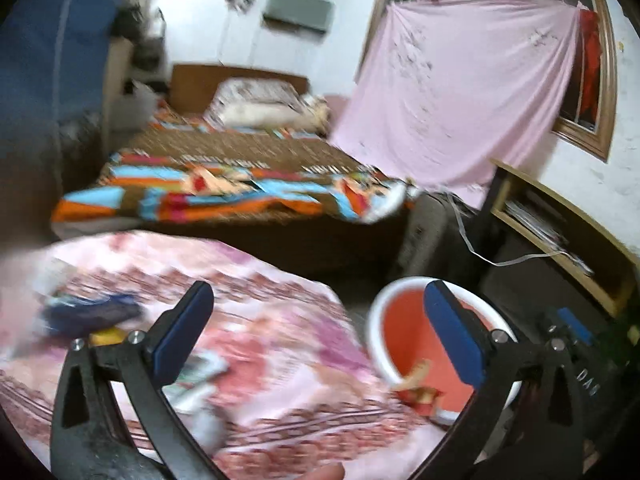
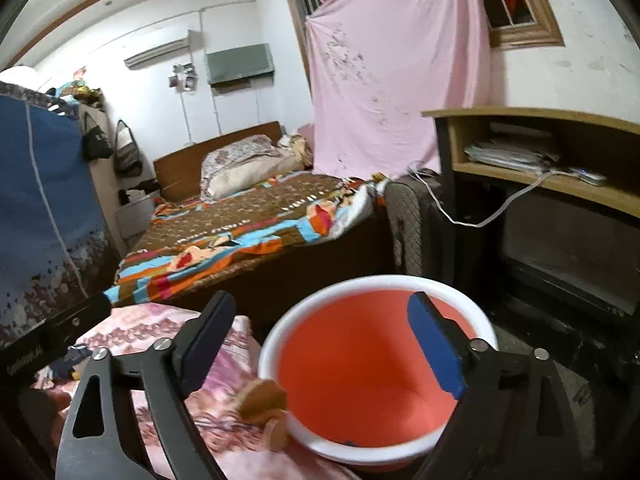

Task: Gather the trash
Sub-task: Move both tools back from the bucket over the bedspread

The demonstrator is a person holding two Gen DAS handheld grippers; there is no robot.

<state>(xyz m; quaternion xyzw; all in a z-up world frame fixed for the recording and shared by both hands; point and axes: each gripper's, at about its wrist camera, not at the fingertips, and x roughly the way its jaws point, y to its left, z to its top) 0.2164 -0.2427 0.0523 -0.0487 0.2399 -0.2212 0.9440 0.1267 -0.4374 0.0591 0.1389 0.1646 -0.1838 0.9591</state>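
Observation:
An orange bin with a white rim (image 1: 404, 332) (image 2: 360, 364) stands beside a pink floral cloth (image 1: 248, 320) (image 2: 160, 332). My left gripper (image 1: 320, 336) is open and empty above the cloth's right edge, next to the bin. My right gripper (image 2: 324, 340) is open and empty over the bin's left rim. A tan and red wrapper (image 1: 420, 388) hangs at the bin's near rim; it shows as a tan lump in the right wrist view (image 2: 262, 402). A dark blue item (image 1: 92, 312), a yellow piece (image 1: 106, 336) and a pale packet (image 1: 196, 376) lie on the cloth.
A bed with a colourful blanket (image 1: 224, 188) (image 2: 240, 224) lies beyond. A wooden shelf unit with papers (image 1: 560, 224) (image 2: 540, 152) stands right, a white cable (image 2: 480, 220) hanging from it. A pink sheet (image 1: 460, 88) drapes the window. A blue wardrobe cover (image 2: 40, 200) is at left.

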